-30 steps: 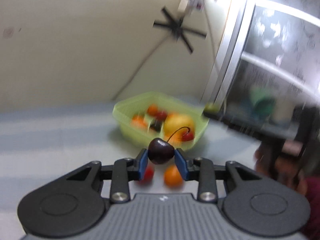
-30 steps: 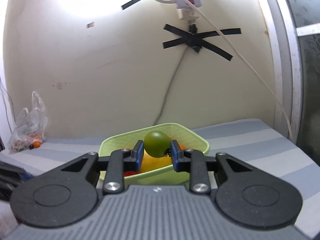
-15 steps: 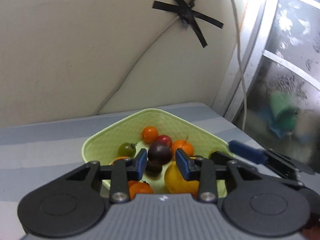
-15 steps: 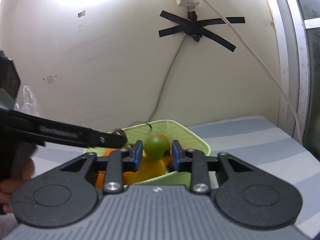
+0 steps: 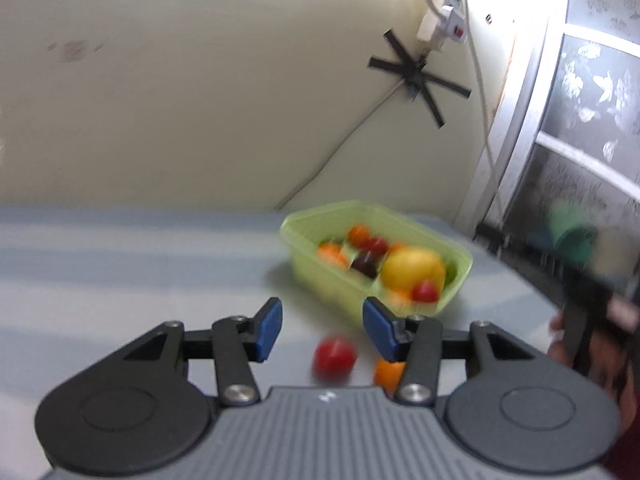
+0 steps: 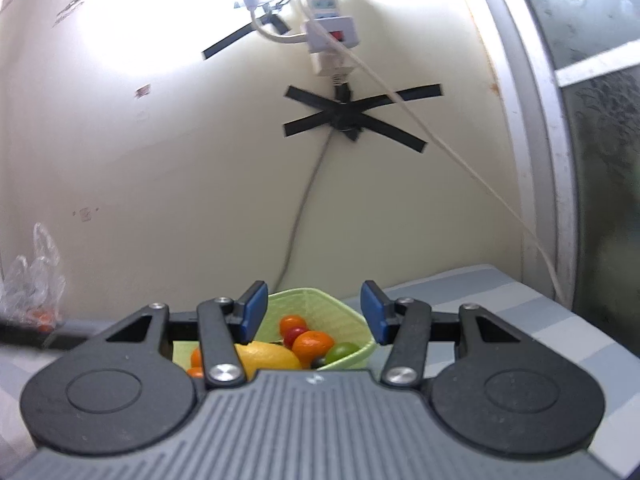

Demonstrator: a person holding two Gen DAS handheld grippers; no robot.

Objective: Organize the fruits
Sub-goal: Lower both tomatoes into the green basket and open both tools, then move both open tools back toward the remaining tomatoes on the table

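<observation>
The green tub [image 5: 376, 248] on the striped table [image 5: 120, 264] is holding most fruits, but a red tomato [image 5: 334, 357] and an orange one [image 5: 389, 372] are still waiting outside, while the left gripper [image 5: 322, 325] and right gripper [image 6: 313, 312], just opening, are holding nothing.

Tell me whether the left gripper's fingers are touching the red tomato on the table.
Apart. In the left wrist view the red tomato lies on the table between the left gripper's open fingers, with bare tabletop showing on both sides of it.
</observation>
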